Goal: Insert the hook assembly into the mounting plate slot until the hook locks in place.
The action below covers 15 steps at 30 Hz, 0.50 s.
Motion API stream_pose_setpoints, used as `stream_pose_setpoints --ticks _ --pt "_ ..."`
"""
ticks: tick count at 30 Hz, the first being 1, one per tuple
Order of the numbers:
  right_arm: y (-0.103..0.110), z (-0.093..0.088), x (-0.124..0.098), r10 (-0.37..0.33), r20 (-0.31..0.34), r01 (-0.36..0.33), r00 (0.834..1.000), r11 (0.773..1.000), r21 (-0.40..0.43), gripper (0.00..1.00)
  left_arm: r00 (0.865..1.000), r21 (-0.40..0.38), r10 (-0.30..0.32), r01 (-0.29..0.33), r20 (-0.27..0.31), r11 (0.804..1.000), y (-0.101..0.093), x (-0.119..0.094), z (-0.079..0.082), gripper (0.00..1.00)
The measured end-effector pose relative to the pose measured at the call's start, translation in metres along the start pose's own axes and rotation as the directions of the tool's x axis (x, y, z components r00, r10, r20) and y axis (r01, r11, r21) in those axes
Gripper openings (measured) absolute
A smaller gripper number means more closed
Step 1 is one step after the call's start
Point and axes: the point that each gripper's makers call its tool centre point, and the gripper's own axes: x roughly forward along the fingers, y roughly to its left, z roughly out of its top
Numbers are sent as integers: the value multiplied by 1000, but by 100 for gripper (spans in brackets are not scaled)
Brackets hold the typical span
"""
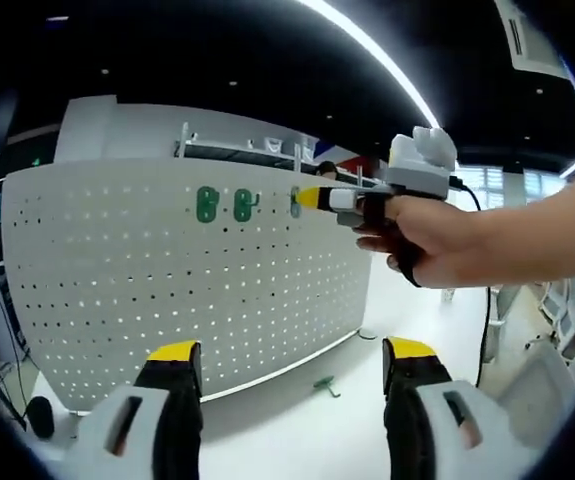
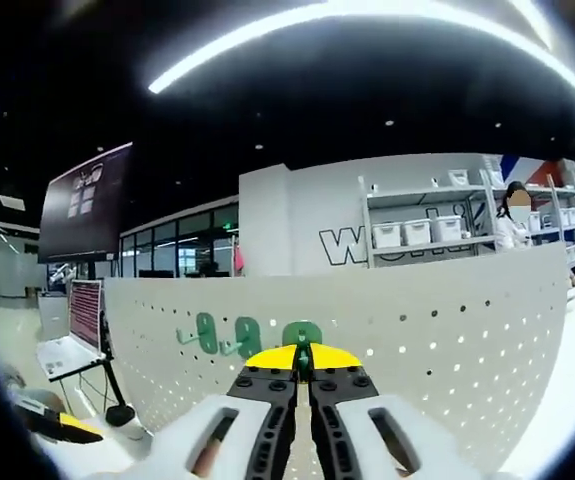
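Your right gripper (image 2: 303, 372) clamped a green plastic hook (image 2: 303, 340) against the white perforated pegboard (image 1: 167, 290), near its top edge; your left gripper (image 1: 292, 362) stood wide, empty.

Hooks (image 1: 225, 204) on pegboard (image 1: 117, 280), loose hook (image 1: 324, 384) on table (image 1: 297, 420) before it, shelves (image 2: 437, 235) behind

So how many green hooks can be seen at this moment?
4: two hang side by side on the pegboard: left hook, middle hook; a third hook at the right gripper tip; one loose hook on the table.
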Motion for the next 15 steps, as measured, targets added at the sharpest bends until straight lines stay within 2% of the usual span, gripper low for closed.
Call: stream_pose_setpoints --ticks 6,15 --pt "-8 0 6 -24 9 24 1000 1000 0 0 1000 -8 14 -14 -3 1000 6 -3 0 75" --pt "-3 -1 14 -19 13 19 1000 1000 -11 0 999 -8 31 -31 -10 999 13 -8 -3 73"
